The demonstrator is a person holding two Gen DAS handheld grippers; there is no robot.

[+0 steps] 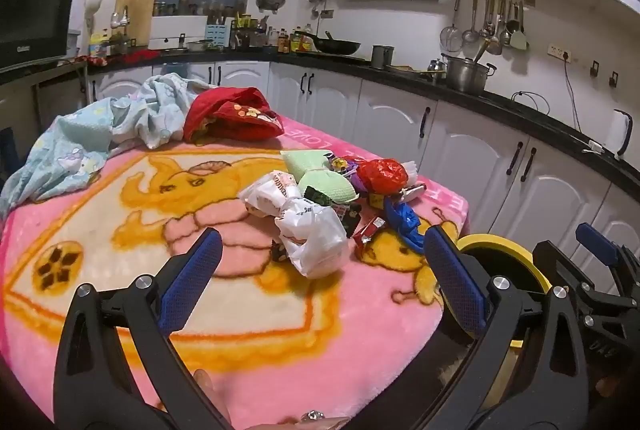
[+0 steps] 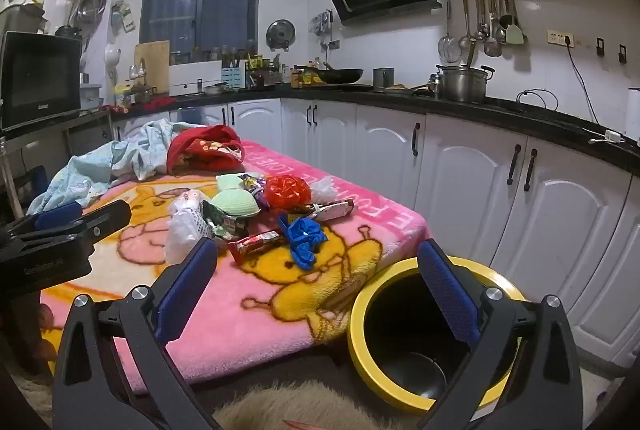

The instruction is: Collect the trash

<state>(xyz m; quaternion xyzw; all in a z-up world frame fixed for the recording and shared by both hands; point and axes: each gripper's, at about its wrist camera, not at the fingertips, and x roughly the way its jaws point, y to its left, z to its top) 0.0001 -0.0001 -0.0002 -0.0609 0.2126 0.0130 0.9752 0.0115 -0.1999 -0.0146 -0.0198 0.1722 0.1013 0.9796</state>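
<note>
Kitchen cabinets (image 2: 472, 182) are lining the wall beyond a table that is wearing a pink cartoon blanket (image 1: 280, 314). A pale blue cloth (image 1: 100, 134) and a red cloth (image 1: 236, 116) are lying bunched at its far end, well apart from the trash. A bin with a yellow rim (image 2: 360, 330) is standing open on the floor, touching the table's near right corner.

Trash is sitting heaped near the blanket's right edge: a crumpled white plastic bag (image 1: 308, 230) nearest, a pale green foam wrap (image 1: 320, 174) behind it, a red plastic wad (image 2: 286, 192), a blue plastic wad (image 2: 304, 238) and a red snack wrapper (image 2: 256, 244) lying flat.

Both claws are hovering with fingers spread wide and nothing between them: the left gripper (image 1: 320, 270) facing the white bag, the right gripper (image 2: 316, 282) facing the table corner and bin.
</note>
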